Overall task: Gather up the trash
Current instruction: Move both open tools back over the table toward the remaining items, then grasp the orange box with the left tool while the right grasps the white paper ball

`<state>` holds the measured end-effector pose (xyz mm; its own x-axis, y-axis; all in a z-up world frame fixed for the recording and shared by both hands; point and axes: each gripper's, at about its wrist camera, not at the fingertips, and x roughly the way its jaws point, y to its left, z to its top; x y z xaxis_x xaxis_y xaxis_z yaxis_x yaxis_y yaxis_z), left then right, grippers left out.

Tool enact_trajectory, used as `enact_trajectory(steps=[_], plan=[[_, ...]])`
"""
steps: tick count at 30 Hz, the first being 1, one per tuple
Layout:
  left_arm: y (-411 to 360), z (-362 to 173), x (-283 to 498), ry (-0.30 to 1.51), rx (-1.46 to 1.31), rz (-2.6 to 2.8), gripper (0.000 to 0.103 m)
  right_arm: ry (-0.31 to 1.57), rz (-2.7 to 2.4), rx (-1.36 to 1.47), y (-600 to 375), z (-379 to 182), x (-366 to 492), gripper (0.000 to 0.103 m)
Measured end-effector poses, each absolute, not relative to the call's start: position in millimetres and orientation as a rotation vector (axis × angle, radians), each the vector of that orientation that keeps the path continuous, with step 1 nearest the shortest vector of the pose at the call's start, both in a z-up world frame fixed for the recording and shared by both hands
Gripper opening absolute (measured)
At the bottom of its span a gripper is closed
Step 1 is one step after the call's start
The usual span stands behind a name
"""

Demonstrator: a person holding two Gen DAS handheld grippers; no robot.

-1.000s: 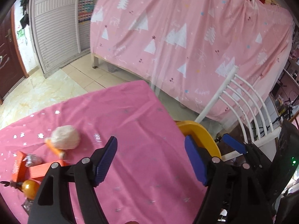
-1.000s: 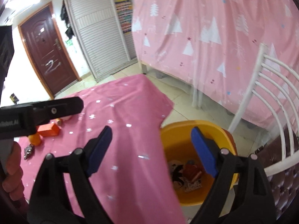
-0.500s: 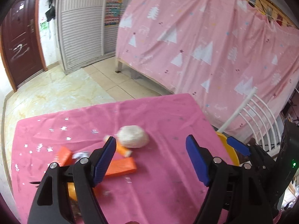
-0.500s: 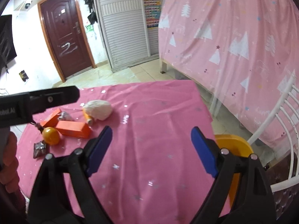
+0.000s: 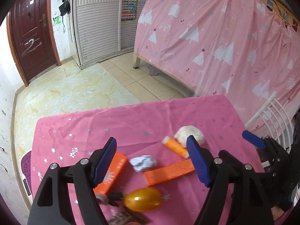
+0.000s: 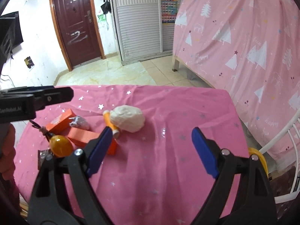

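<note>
Two grippers hover over a pink tablecloth (image 6: 168, 112), jaws wide, nothing between them: left gripper (image 5: 151, 159) above the trash pile, right gripper (image 6: 150, 150) w/ bare cloth under it. Nearest the left one lies a yellow egg-shaped capsule (image 5: 143, 199), then two orange boxes (image 5: 168, 174), a crumpled wrapper (image 5: 143, 163), an orange tube (image 5: 175, 147), and farthest a white wad (image 5: 189, 135). Yellow bin rim (image 6: 259, 159) shows at right, off the table edge.

Paper wad (image 6: 129, 118): we found it white, crumpled, mid-table.
Orange tube (image 6: 111, 123): it lay touching the wad.
Orange boxes (image 5: 168, 172): two lay flat.
Foil scrap (image 5: 144, 162): crumpled between them.
Golden egg (image 5: 143, 199): on its side.
Yellow bin (image 6: 259, 160): beside the table's edge.
</note>
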<state>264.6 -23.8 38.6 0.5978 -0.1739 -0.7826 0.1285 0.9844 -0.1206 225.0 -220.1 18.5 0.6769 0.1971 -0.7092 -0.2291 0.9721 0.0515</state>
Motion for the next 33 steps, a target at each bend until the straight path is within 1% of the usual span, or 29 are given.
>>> enact_trajectory(steps=[14, 20, 26, 28, 33], plan=[[12.8, 4.7, 284.6, 0.999, 0.004, -0.182, 0.071, 0.836, 0.257, -0.086, -181.4, 7.6, 256.8, 0.083], [27.1, -4.6, 282.6, 1.024, 0.016, -0.201, 0.071, 0.857, 0.260, -0.092, -170.5, 1.3, 266.6, 0.083], [28.4, -15.3, 275.2, 1.030, 0.092, -0.219, 0.070, 0.878, 0.265, -0.102, -161.6, -5.8, 273.9, 0.083], [26.8, -16.4, 273.1, 1.031, 0.111, -0.227, 0.066, 0.883, 0.264, -0.098, -160.1, -7.9, 275.7, 0.083], [24.3, -21.8, 268.7, 1.036, 0.148, -0.243, 0.049, 0.903, 0.258, -0.087, -159.1, -13.0, 280.3, 0.083]])
